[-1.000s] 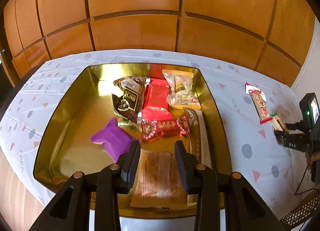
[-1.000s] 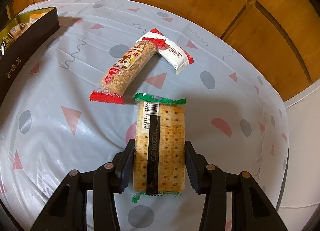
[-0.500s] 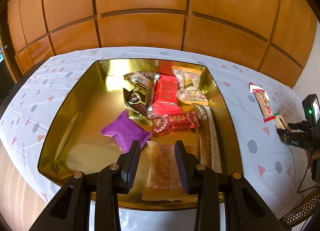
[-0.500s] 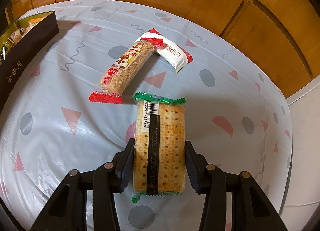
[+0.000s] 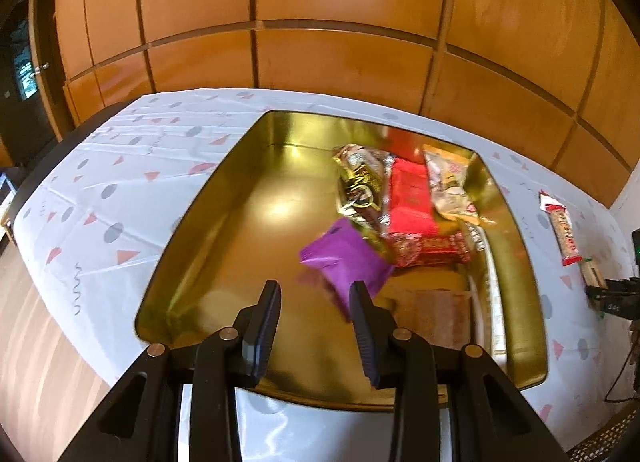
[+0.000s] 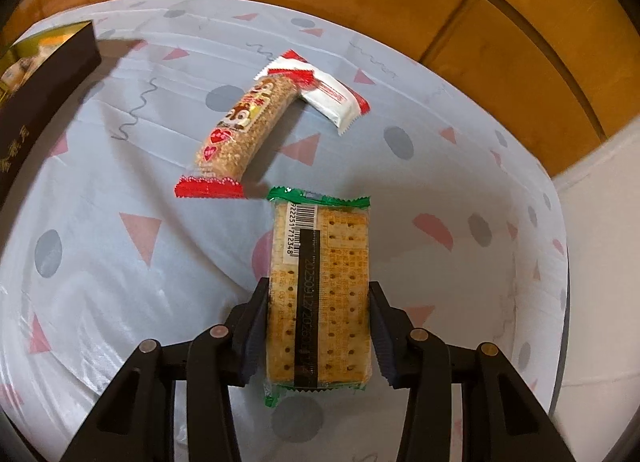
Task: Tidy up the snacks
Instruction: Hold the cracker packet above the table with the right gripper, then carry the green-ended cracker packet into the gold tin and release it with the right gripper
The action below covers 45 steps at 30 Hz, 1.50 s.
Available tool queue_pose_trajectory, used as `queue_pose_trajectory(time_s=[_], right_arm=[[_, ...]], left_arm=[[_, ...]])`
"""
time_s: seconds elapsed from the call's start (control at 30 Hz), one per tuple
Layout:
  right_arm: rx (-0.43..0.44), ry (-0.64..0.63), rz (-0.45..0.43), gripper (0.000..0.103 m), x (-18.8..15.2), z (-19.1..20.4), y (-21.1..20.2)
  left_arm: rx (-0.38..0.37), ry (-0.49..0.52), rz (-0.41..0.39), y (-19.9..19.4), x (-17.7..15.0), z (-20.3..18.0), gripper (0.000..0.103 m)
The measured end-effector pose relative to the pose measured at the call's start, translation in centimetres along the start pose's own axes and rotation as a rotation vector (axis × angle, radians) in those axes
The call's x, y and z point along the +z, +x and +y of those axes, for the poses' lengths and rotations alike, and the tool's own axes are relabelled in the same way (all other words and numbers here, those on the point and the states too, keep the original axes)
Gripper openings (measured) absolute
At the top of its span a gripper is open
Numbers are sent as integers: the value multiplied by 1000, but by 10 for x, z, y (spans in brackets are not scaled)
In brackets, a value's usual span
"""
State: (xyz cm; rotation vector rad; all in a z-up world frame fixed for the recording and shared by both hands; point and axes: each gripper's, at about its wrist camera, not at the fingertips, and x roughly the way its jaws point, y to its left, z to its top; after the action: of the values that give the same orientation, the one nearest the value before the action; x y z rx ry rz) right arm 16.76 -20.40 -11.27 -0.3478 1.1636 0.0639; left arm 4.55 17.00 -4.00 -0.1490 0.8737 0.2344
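Observation:
My left gripper [image 5: 314, 294] is open and empty above the near part of a gold tray [image 5: 224, 202]. In the tray lie a purple packet [image 5: 344, 260], a red packet [image 5: 412, 200], a dark gold-printed packet [image 5: 358, 182], a tan packet [image 5: 434, 318] and others. My right gripper [image 6: 318, 302] is shut on a green-edged cracker packet [image 6: 320, 290], held above the tablecloth. Beyond it lie a red-ended grain bar [image 6: 236, 134] and a white-and-red packet [image 6: 326, 92].
The table carries a white cloth with grey dots and pink triangles [image 6: 120, 262]. The tray's dark outer wall [image 6: 40, 90] is at the far left of the right wrist view. Wood panelling [image 5: 320, 22] stands behind. The table's left edge [image 5: 36, 182] drops to the floor.
My left gripper has swung left and back from over the tan packet, so the tray contents now sit to its right. My right gripper has lifted slightly with the cracker packet.

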Motion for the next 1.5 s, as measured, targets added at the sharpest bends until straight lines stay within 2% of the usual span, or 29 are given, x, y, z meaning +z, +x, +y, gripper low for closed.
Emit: queue_pose_trajectory(time_s=[0.1,0.23,0.3,0.53,0.83,1.03,1.3,1.5], right_arm=[[32,85,15,46,-4,-6,-2],[120,222,42,46,-12,-20,-1],[141,245,47,46,-15,-21,-3],[174,190,56,47,-23,-6,-7],[197,255,28,46,-25,-8,-10],[245,288,-26,46,-28,-3,-31],[348,223,-127,46,-4,38,-76],[448,127,-199,46,25,91,-108]], left_arm=[[8,1,1,1,-3,2,36],[-6,2,9,3,-5,-1,36],[-9,8,4,2,-5,-3,36],[-15,15,-1,-1,-8,-4,36],[-16,26,-16,-9,-9,-5,36],[-14,28,-19,-9,-11,-6,36],[-14,20,-28,-9,-11,-3,36],[-8,13,-46,-11,-10,1,36]])
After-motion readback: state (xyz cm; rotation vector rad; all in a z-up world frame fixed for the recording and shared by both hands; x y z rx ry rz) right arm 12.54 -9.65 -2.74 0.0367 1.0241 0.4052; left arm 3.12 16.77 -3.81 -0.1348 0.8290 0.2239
